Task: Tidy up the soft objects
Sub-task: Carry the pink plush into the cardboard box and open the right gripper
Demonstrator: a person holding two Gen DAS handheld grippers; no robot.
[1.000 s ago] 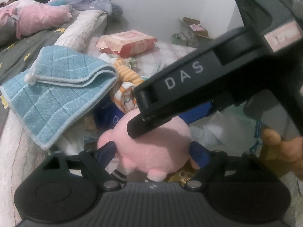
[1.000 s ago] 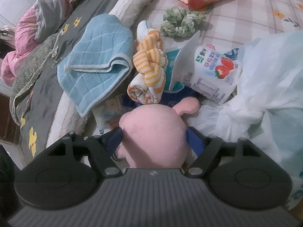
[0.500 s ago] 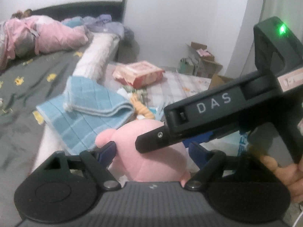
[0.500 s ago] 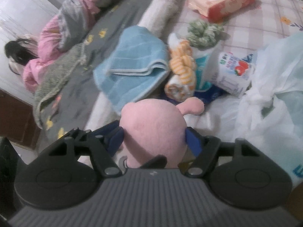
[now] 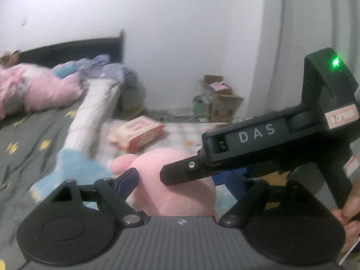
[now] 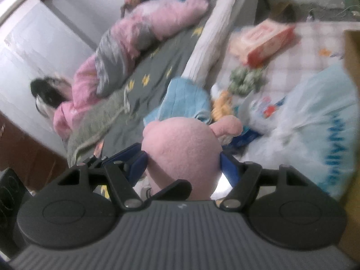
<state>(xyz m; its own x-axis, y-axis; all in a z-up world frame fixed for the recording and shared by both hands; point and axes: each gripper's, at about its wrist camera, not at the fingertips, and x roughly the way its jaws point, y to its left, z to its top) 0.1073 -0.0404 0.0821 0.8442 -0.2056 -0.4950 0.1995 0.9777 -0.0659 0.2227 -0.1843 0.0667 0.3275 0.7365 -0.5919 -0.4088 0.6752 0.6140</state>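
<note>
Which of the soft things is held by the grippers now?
The pink plush toy, gripped by both grippers; the blue towel and green scrunchie lie on the bed.

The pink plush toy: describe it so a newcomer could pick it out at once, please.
Start at the bed with the dark grey star-print cover, then look just in front of the folded blue towel. The pink plush toy sits squeezed between the blue pads of both the right gripper and the left gripper. It is the only round, fuzzy, plain pink object there.
</note>
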